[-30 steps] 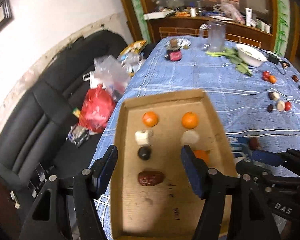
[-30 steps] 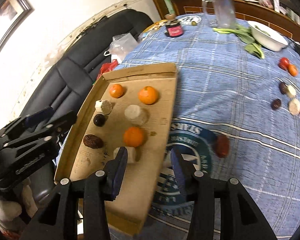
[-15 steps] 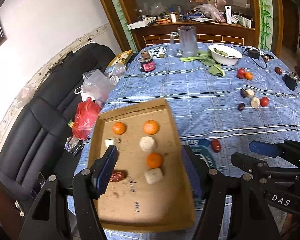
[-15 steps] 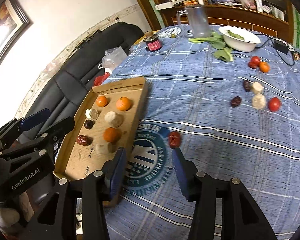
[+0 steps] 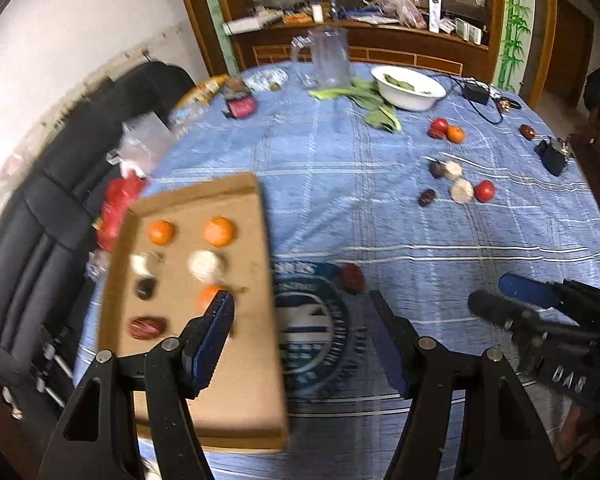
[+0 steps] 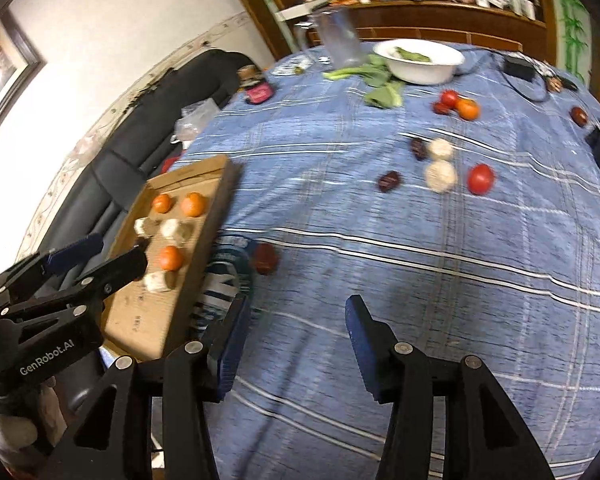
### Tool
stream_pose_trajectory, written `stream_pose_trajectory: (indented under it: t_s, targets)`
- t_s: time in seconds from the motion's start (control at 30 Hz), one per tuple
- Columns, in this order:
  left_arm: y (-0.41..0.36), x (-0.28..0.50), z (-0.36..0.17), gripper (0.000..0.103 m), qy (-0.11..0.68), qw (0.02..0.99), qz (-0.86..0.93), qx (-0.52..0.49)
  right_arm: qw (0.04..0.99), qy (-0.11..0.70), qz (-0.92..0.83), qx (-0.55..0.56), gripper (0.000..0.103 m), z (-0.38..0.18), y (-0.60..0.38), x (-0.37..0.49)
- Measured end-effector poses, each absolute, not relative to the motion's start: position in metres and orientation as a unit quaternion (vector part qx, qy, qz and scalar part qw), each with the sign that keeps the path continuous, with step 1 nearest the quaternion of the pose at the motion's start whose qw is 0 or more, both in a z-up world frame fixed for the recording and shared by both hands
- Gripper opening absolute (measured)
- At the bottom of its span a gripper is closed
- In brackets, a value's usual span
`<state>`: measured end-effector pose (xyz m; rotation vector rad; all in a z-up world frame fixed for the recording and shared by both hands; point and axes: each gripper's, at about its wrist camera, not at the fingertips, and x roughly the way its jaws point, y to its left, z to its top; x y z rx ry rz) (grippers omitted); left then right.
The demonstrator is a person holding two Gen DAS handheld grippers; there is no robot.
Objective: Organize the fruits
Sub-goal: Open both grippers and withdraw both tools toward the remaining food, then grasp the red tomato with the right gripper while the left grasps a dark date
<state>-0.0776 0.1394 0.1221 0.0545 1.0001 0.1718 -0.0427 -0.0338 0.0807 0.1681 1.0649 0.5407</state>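
Blue tablecloth (image 6: 380, 280) with cardboard tray (image 6: 148, 320) now left behind; both grippers (image 5: 300, 332) (image 6: 296, 336), fingers spread empty, are redirected toward the loose date (image 6: 265, 258) beside it

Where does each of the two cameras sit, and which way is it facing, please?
Left wrist: on the left tongs, above the near table edge, facing across the cardboard tray; right tongs show at right.
Right wrist: on the right tongs, over the blue tablecloth, facing the far side; left tongs show at left.
Shared: tray, lone red date, white bowl, open tongs.
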Motion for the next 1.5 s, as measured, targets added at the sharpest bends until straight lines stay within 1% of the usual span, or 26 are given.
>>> stream_pose_trajectory:
  t_s: [0.13,0.3,0.43,0.6,0.63,0.73,0.83,0.9,0.97,1.0,1.03,1.1,1.13,1.17,1.3,1.5]
  targets:
    - [0.128,-0.063,0.102,0.066,0.502,0.863,0.057,0.008,0.828,0.513,0.207,0.090,0.053,0.066,-0.072,-0.025]
    - [0.118,-0.026,0.079,0.066,0.522,0.852,0.022,-0.031,0.829,0.524,0.163,0.109,0.053,0.049,-0.111,0.009]
    - [0.108,0.006,0.066,0.066,0.521,0.852,-0.007,-0.052,0.839,0.512,0.153,0.105,0.053,0.047,-0.123,0.041]
    - [0.086,0.046,0.051,0.065,0.513,0.856,-0.052,-0.040,0.851,0.497,0.154,0.063,0.053,0.043,-0.117,0.078]
    - [0.079,0.055,0.047,0.064,0.512,0.856,-0.062,-0.032,0.852,0.497,0.156,0.055,0.053,0.041,-0.115,0.081]
    - [0.069,0.072,0.038,0.054,0.513,0.855,-0.076,-0.006,0.851,0.499,0.164,0.022,0.053,0.032,-0.104,0.090]
    - [0.059,0.084,0.032,0.051,0.511,0.855,-0.092,0.014,0.852,0.495,0.170,-0.005,0.053,0.025,-0.095,0.095]
    - [0.053,0.091,0.027,0.046,0.511,0.853,-0.097,0.029,0.853,0.493,0.173,-0.016,0.053,0.022,-0.091,0.098]
    - [0.050,0.098,0.019,0.038,0.518,0.848,-0.101,0.035,0.853,0.491,0.175,-0.022,0.052,0.020,-0.089,0.100]
    - [0.051,0.100,0.017,0.037,0.521,0.847,-0.103,0.033,0.854,0.489,0.176,-0.026,0.052,0.019,-0.087,0.102]
    - [0.051,0.101,0.016,0.035,0.518,0.848,-0.103,0.032,0.855,0.486,0.177,-0.031,0.051,0.019,-0.086,0.103]
    - [0.051,0.101,0.016,0.022,0.518,0.848,-0.101,0.034,0.856,0.484,0.178,-0.036,0.042,0.019,-0.084,0.105]
    - [0.052,0.101,0.017,0.021,0.519,0.848,-0.102,0.031,0.856,0.484,0.178,-0.036,0.036,0.019,-0.084,0.105]
    - [0.053,0.100,0.017,0.021,0.519,0.848,-0.104,0.023,0.856,0.484,0.179,-0.034,0.034,0.019,-0.083,0.106]
    - [0.056,0.093,0.020,0.021,0.516,0.851,-0.100,0.017,0.852,0.491,0.180,-0.020,0.034,0.020,-0.086,0.104]
    - [0.073,0.070,0.041,0.021,0.503,0.859,-0.092,-0.017,0.848,0.497,0.182,0.009,0.034,0.031,-0.091,0.086]
